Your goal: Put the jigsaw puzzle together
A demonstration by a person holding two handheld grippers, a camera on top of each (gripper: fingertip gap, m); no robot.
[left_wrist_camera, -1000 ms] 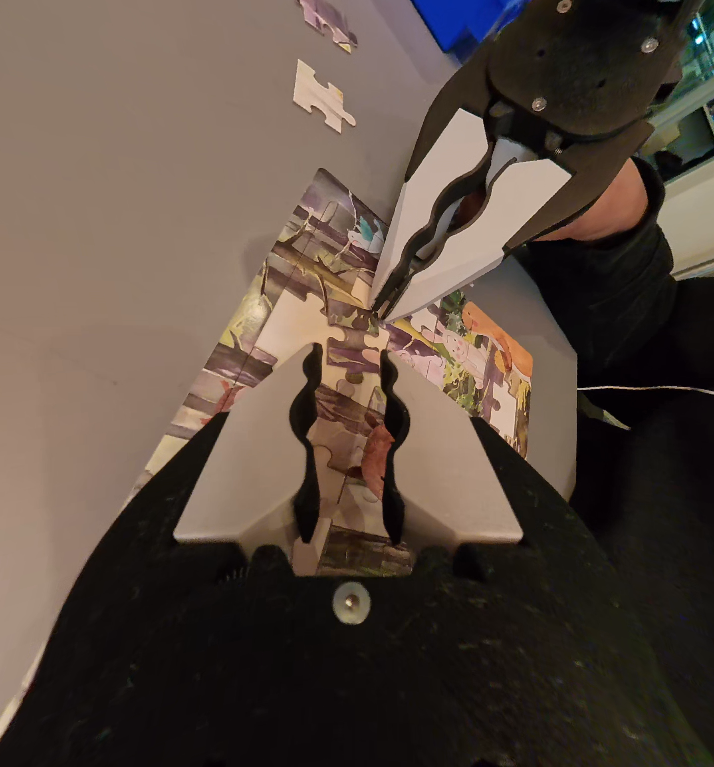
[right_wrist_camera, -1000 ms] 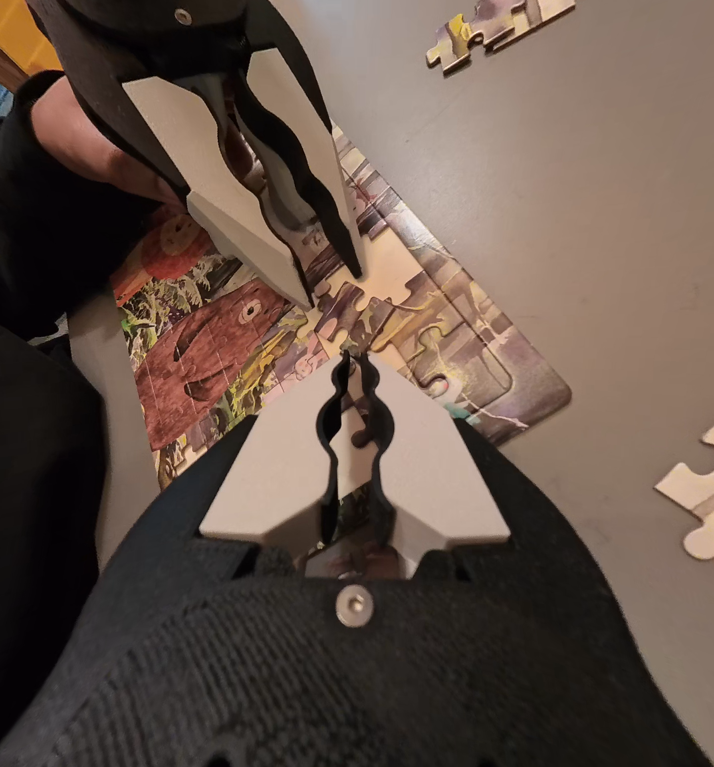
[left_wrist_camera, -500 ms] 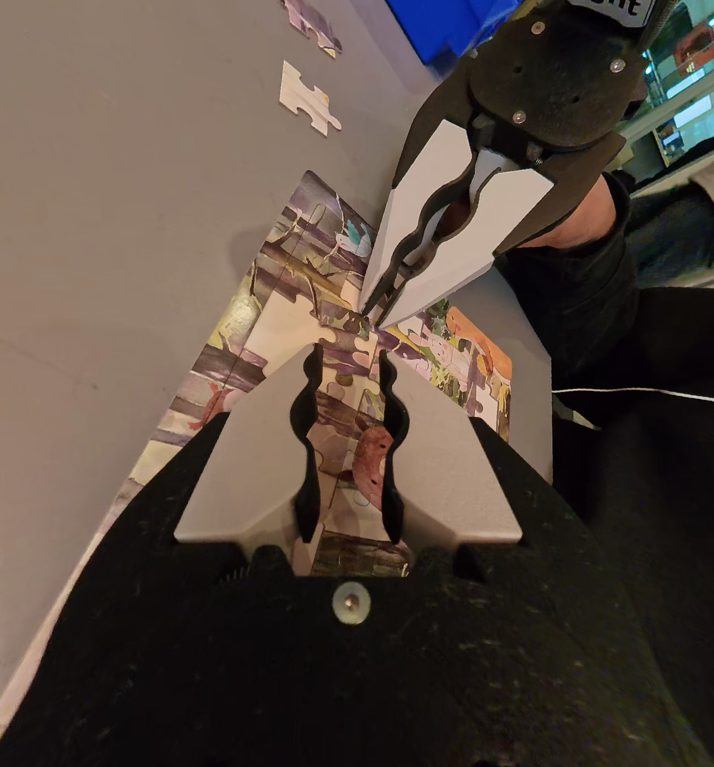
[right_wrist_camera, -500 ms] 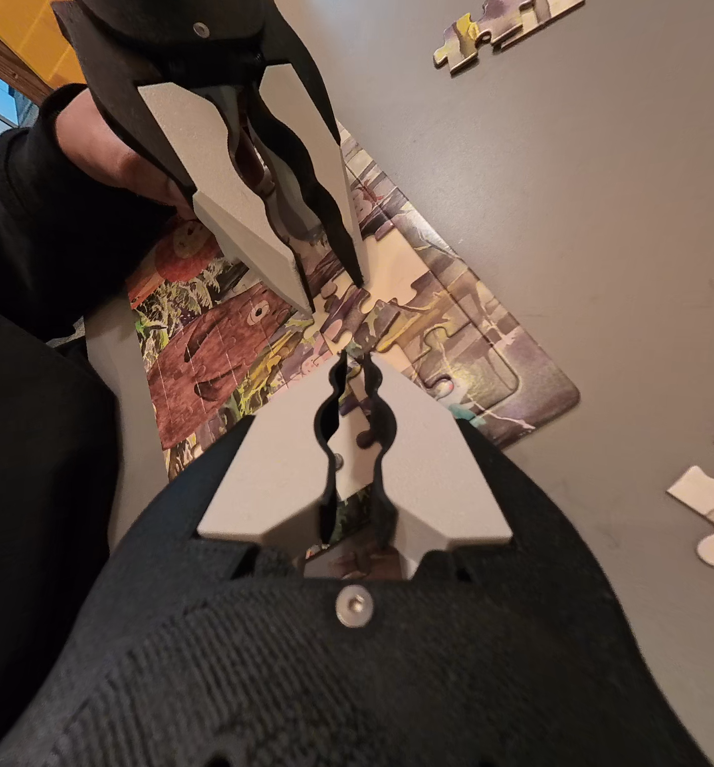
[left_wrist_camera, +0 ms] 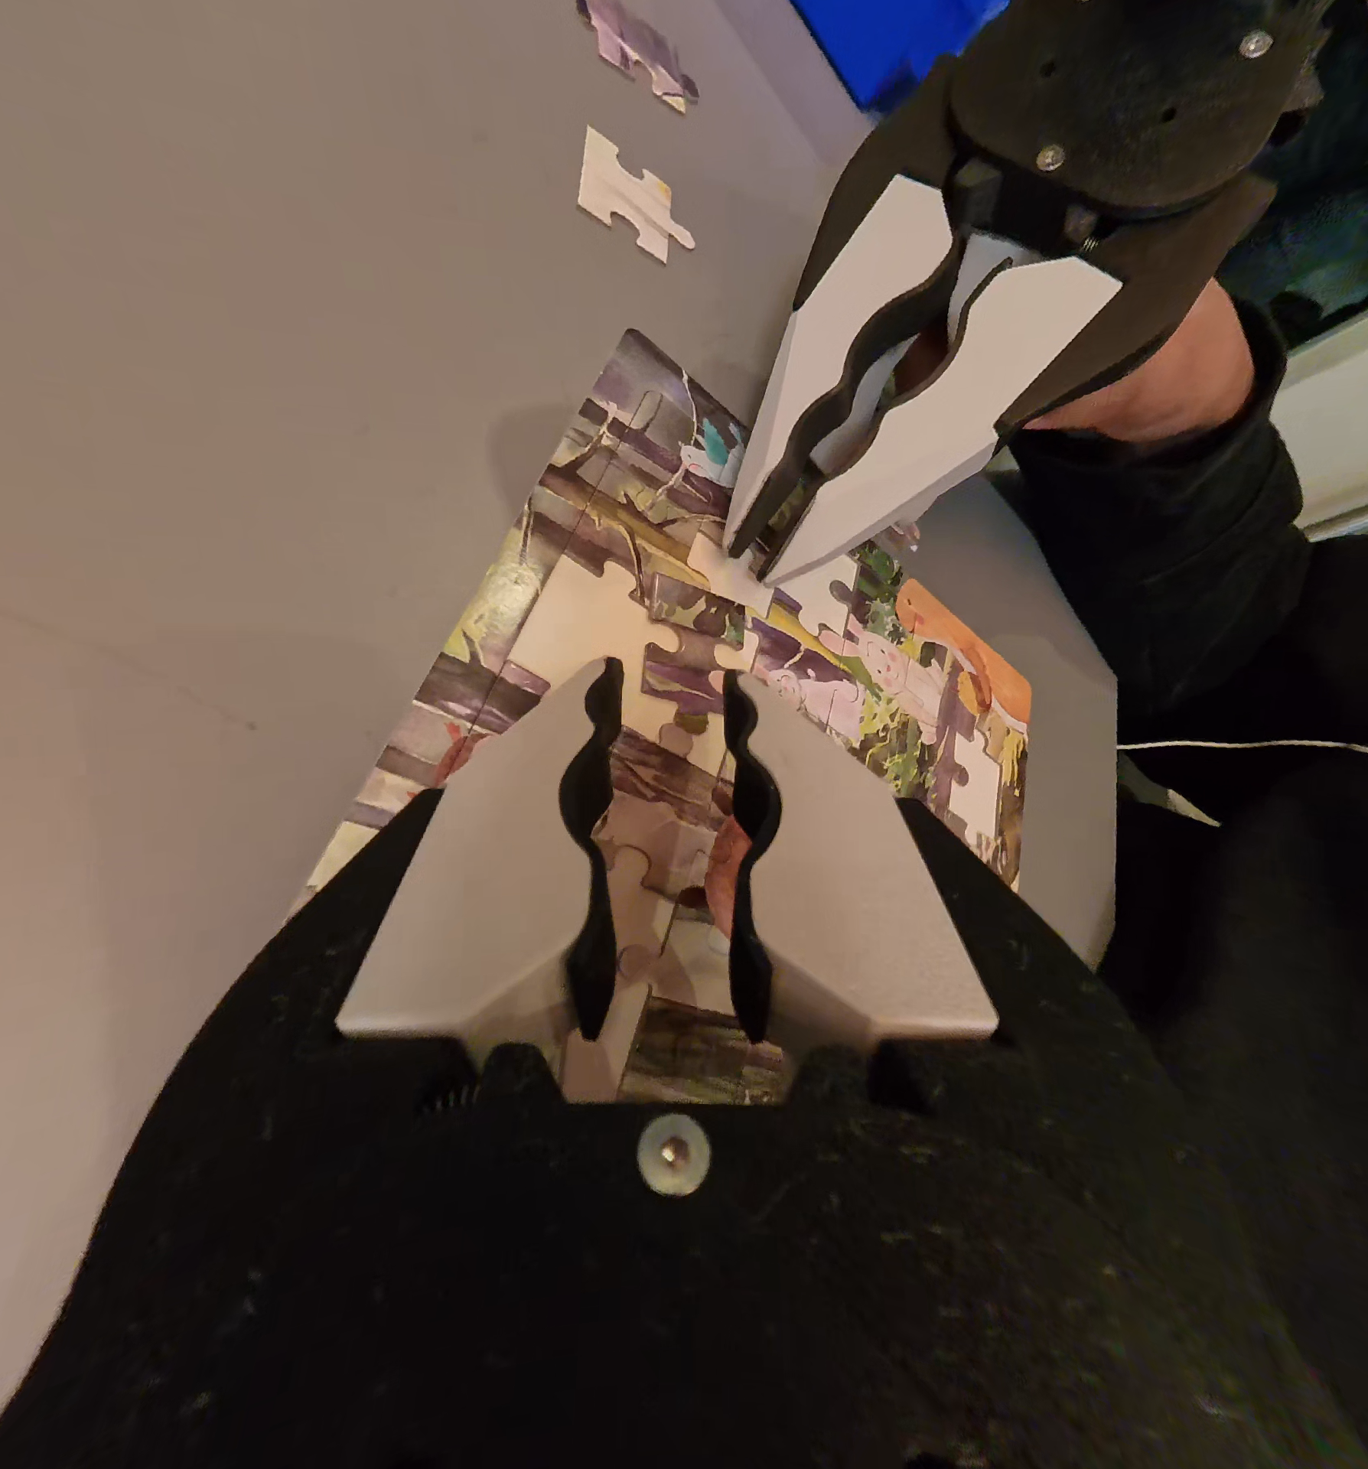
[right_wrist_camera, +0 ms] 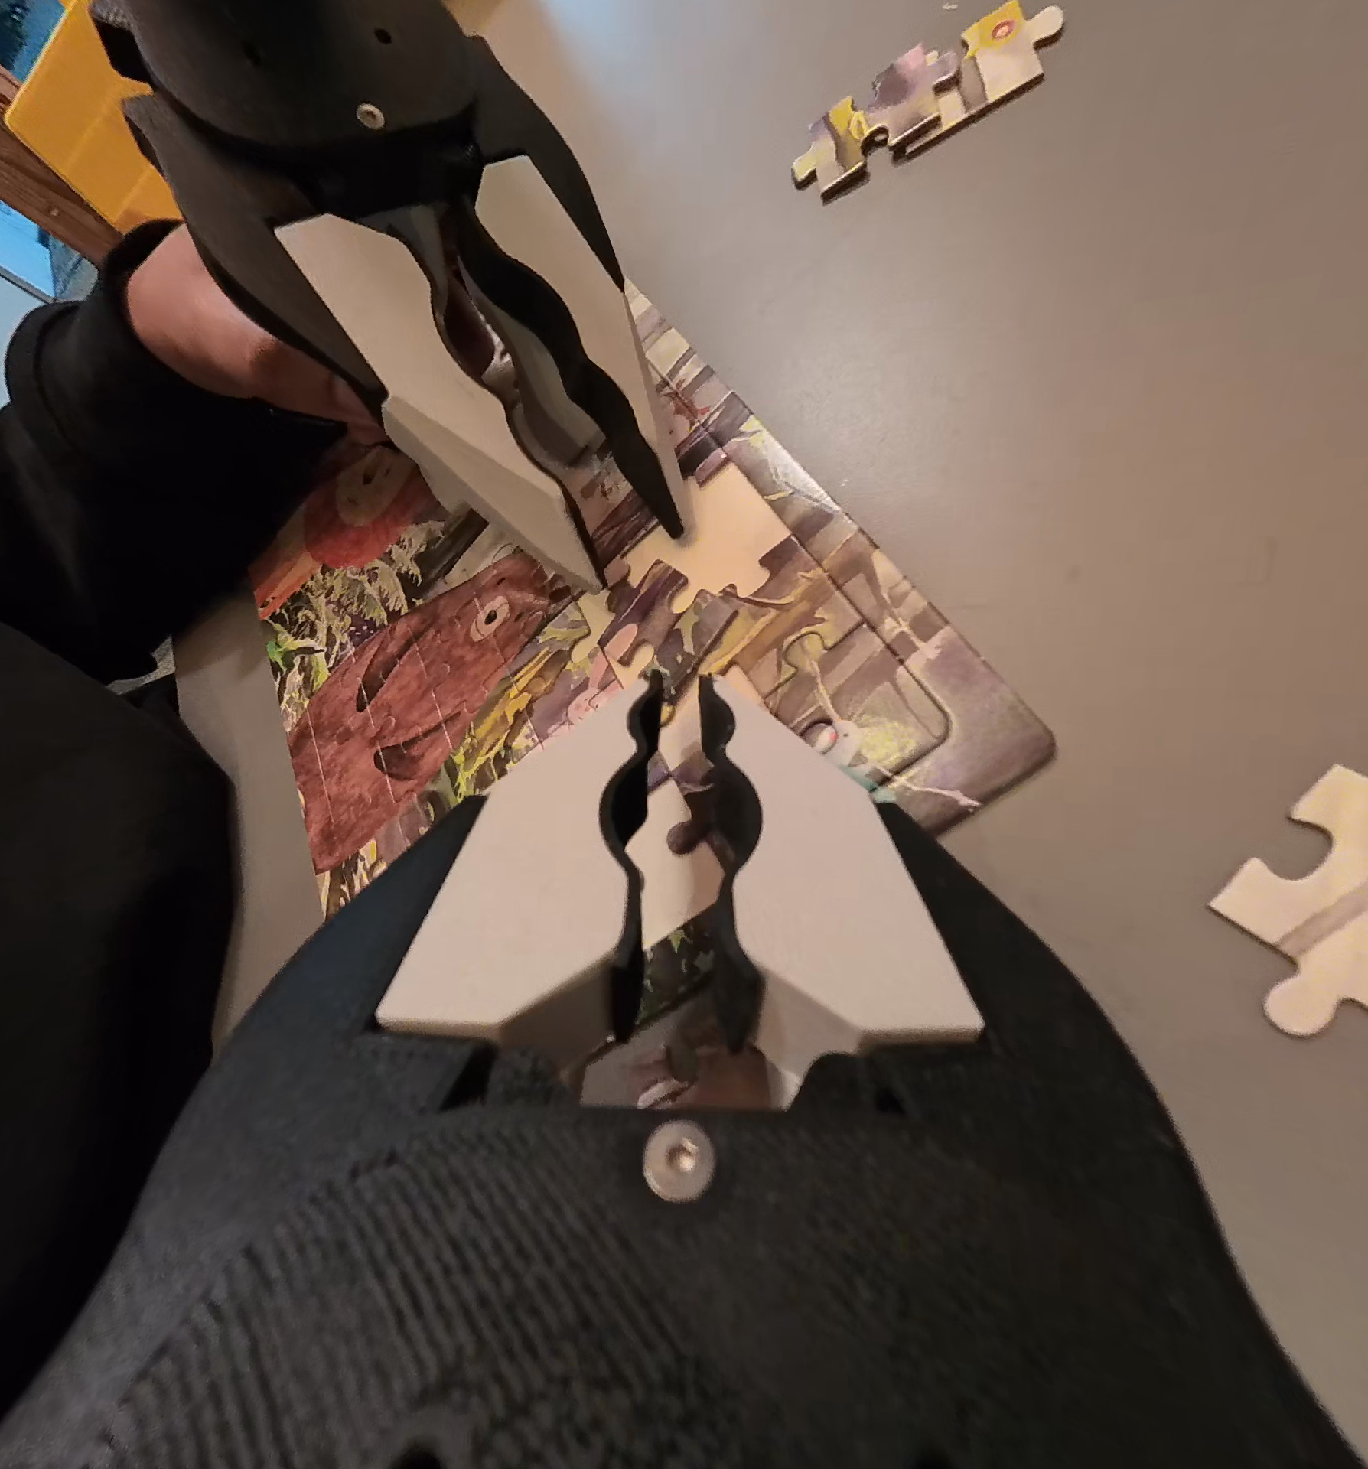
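Note:
The jigsaw puzzle (left_wrist_camera: 641, 493) lies flat on the grey table, mostly joined, with a bare cream patch (left_wrist_camera: 569, 628) in its middle. It also shows in the right wrist view (right_wrist_camera: 864, 652). A purple piece (left_wrist_camera: 693, 612) sits at the patch's edge, between the two grippers. My left gripper (left_wrist_camera: 669, 676) is open and empty, its tips low over the patch; it also shows in the right wrist view (right_wrist_camera: 637, 556). My right gripper (right_wrist_camera: 678, 685) has its jaws a narrow gap apart with nothing seen between them. Its tips (left_wrist_camera: 751, 563) rest on the puzzle beside that piece.
A pale loose piece (left_wrist_camera: 625, 195) lies on the table beyond the puzzle and also shows in the right wrist view (right_wrist_camera: 1348, 898). A few joined purple pieces (right_wrist_camera: 919, 103) lie farther off. A blue bin (left_wrist_camera: 887, 40) and a yellow bin (right_wrist_camera: 85, 135) stand at the table's edges. The person's sleeves are close by.
The right gripper's tips, nearly touching a second ago, have parted a little and shifted slightly along the puzzle. The left gripper has stayed open over the bare patch.

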